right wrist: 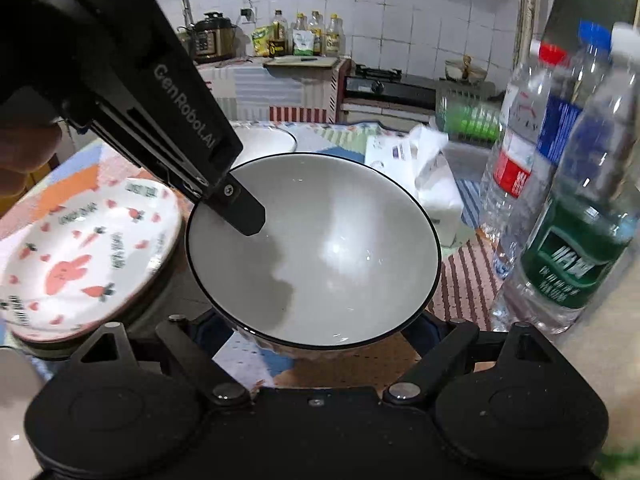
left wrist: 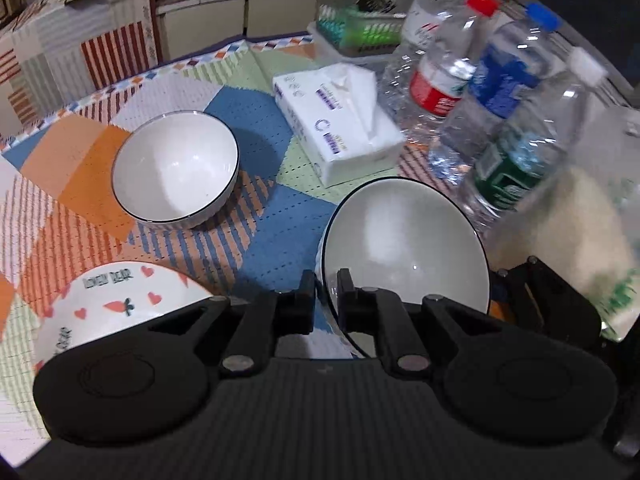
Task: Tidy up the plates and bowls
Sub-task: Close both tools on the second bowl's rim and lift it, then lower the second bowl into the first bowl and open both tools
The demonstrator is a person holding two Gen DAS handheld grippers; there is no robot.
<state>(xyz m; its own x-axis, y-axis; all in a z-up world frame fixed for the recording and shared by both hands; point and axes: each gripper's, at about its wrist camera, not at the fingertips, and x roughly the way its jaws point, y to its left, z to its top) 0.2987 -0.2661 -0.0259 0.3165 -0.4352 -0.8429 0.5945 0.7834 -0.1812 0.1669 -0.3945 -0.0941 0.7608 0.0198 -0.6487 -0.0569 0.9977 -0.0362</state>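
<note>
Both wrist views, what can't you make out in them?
- Held bowl: underside hidden in both views; whether it touches the tablecloth is unclear.
- Right gripper: fingertips unseen, cut off at the right wrist view's sides.
- Carrot plate: near half covered by the left gripper body.
- Green-label bottle: label print blurred.
- Second bowl: mostly hidden behind the held bowl.

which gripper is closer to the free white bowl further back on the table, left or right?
Left, as far as the views show. The left gripper is shut on the rim of the held bowl, with the free bowl just beyond. The right gripper sits behind the held bowl, open.
</note>
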